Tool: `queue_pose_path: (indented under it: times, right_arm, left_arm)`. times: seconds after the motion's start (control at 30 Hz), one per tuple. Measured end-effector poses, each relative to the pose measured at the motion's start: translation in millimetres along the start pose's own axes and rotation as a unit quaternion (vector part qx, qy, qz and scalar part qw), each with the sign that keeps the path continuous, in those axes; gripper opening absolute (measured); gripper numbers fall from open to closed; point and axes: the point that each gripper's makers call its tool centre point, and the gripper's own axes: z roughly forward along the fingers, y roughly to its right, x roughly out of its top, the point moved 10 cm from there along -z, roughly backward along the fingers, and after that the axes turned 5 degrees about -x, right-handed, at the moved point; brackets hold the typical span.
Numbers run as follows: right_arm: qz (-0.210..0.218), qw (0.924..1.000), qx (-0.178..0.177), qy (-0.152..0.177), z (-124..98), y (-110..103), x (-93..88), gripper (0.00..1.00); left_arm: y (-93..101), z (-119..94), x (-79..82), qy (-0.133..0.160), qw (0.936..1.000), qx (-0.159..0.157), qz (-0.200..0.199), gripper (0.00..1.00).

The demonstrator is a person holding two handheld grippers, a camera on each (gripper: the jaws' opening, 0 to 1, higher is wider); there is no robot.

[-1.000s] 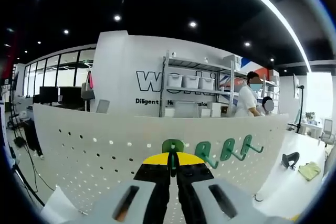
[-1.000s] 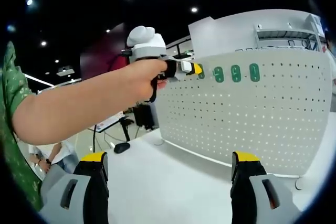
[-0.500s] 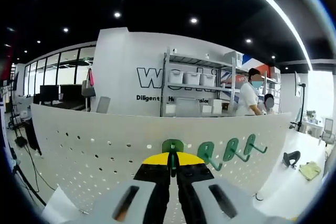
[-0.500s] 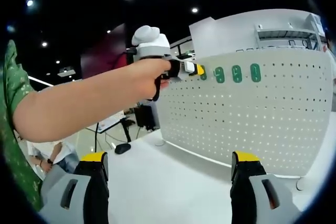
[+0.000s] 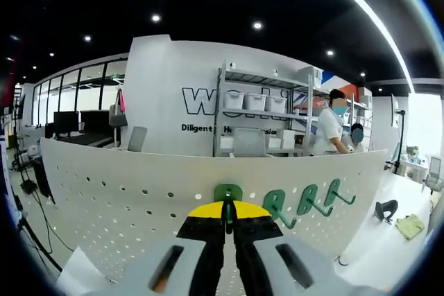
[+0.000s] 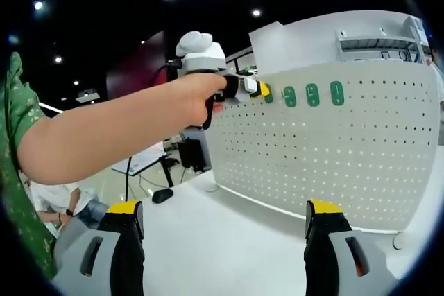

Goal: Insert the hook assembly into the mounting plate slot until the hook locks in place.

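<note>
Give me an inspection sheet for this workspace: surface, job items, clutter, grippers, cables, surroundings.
Surface: white table, bare in front of the board.
Job's things: white pegboard upright; three green hooks mounted along its top; fourth green hook at the board, between the left gripper's jaws.
Clutter: black object and yellow-green cloth beyond the board.
Grippers: left gripper shut on fourth hook; right gripper open, holding nothing.
Cables: black, on the floor.
Surroundings: shelving with bins; person standing.

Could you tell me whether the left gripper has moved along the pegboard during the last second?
Yes, slightly: in the right gripper view the left gripper has crept toward the nearest mounted green hook on the pegboard.
</note>
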Motion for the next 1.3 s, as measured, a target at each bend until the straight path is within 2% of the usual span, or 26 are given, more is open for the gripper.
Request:
queue_pose_path:
  times: [0.6, 1.3]
  right_arm:
    - [0.002, 1.0, -0.001, 0.004, -0.8, 1.9, -0.4, 0.99]
    - [0.005, 1.0, -0.002, 0.001, 2.0, 4.2, -2.9, 0.99]
  left_arm:
    - [-2.6, 5.5, -4.0, -0.018, 0.9998, 0.005, -0.002, 0.03]
    - [-3.0, 8.8, -6.4, -0.01, 0.9999, 0.008, 0.003, 0.03]
